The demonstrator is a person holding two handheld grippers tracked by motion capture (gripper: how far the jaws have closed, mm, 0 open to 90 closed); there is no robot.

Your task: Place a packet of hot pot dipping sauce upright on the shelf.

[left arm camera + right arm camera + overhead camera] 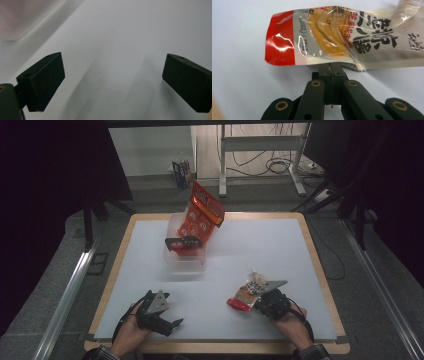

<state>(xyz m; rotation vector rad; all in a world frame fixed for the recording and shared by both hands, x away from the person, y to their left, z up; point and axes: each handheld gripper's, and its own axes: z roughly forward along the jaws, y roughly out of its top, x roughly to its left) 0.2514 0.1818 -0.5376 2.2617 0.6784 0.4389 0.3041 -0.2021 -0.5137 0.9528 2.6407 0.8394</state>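
Red-and-clear plastic sauce packet (342, 37) pinched at its lower seam by right gripper (262, 299), jaws fully together on the film, near the bench's (280, 250) front right corner. Thin slippery seam, small bite: likely to slide free or swing and drop if lifted quickly; a hard squeeze could crease or burst the packet. Left gripper (167, 317) near front left corner, jaws wide apart, nothing between them, bare white surface beneath. Clear plastic tub (186, 255) toward the far left edge, holding a tall red snack bag (202, 212) leaning out over its rim and a dark item, unclear; bag could topple if bumped.
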